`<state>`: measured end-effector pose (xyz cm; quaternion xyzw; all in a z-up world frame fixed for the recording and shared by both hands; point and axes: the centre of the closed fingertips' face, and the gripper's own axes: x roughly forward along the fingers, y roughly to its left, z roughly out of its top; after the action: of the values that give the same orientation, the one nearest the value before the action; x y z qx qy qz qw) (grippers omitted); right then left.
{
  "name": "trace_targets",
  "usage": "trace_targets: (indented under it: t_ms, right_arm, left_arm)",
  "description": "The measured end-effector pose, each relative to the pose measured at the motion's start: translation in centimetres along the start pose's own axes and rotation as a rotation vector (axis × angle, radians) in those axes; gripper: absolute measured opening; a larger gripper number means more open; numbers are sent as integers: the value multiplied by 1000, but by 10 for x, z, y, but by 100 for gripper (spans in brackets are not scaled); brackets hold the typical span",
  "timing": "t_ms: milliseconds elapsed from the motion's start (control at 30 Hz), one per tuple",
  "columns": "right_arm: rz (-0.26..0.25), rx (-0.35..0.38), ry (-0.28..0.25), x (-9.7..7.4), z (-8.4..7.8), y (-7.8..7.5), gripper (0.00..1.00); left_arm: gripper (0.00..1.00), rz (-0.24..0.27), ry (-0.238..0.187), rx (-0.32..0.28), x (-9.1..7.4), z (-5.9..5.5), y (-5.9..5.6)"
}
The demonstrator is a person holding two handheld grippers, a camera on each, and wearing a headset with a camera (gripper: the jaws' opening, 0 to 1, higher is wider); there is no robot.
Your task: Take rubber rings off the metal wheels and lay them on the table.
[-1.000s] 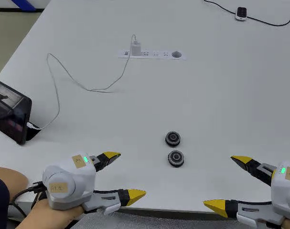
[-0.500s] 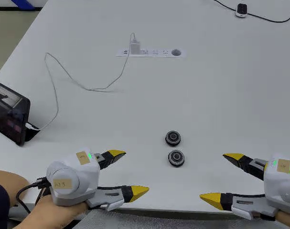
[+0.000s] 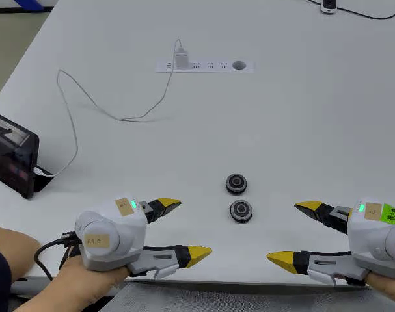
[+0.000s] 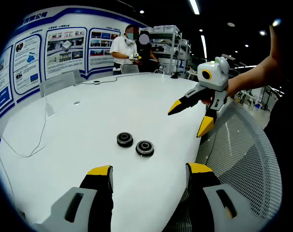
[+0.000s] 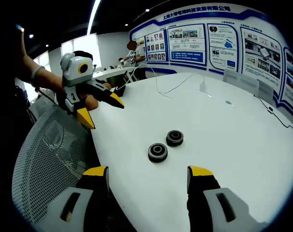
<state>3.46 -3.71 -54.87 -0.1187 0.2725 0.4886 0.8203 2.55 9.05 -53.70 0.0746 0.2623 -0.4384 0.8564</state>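
Two small dark metal wheels with black rubber rings lie flat on the white table, one (image 3: 236, 184) farther and one (image 3: 241, 211) nearer the front edge. They also show as a pair in the left gripper view (image 4: 124, 139) (image 4: 145, 148) and in the right gripper view (image 5: 174, 137) (image 5: 157, 152). My left gripper (image 3: 182, 227) hovers open at the front edge, left of the wheels, with nothing between its yellow tips. On the other side of the wheels my right gripper (image 3: 296, 233) is open and holds nothing.
A white power strip (image 3: 204, 65) lies at the back with a white cable (image 3: 86, 101) running to a dark tablet (image 3: 12, 160) at the table's left edge. A mesh chair (image 5: 49, 159) sits close to the table's front edge. People stand far off (image 4: 129, 46).
Both grippers have moved a little inward toward the wheels, and the head camera has tilted slightly. The wheels have not moved.
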Motion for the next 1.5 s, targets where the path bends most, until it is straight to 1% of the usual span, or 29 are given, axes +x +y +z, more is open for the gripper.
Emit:
trace_targets:
  t_ms: [233,367,533,633,733,833,1067,1267,1400,1500]
  right_arm:
    - [13,3,3,8,1,1,62]
    - [20,7,3,11,2,1,60]
    - [26,12,11,14,0,1,55]
    - [29,18,13,15,-3,1,53]
    - [32,22,16,16,-5,1,51]
    - [32,29,14,17,-7,1,50]
    - [37,36,12,22,-8,-1,48]
    - [41,40,4,26,-4,-5,45]
    - [48,36,5,30,-1,-6,41]
    - [46,38,7,33,-1,-9,40]
  left_arm:
    - [59,-17,11,17,8,3,-1]
    - [57,-26,14,27,14,7,-3]
    - [53,-35,13,44,22,14,-2]
    - [49,-40,19,61,28,18,-2]
    - [47,-47,17,73,34,23,-3]
    - [47,-58,26,80,43,26,-3]
    - [46,-75,45,98,57,26,-4]
    - [42,-81,55,104,65,28,-3]
    - [39,-82,71,109,71,26,-2]
    - [36,-84,88,115,76,24,-1]
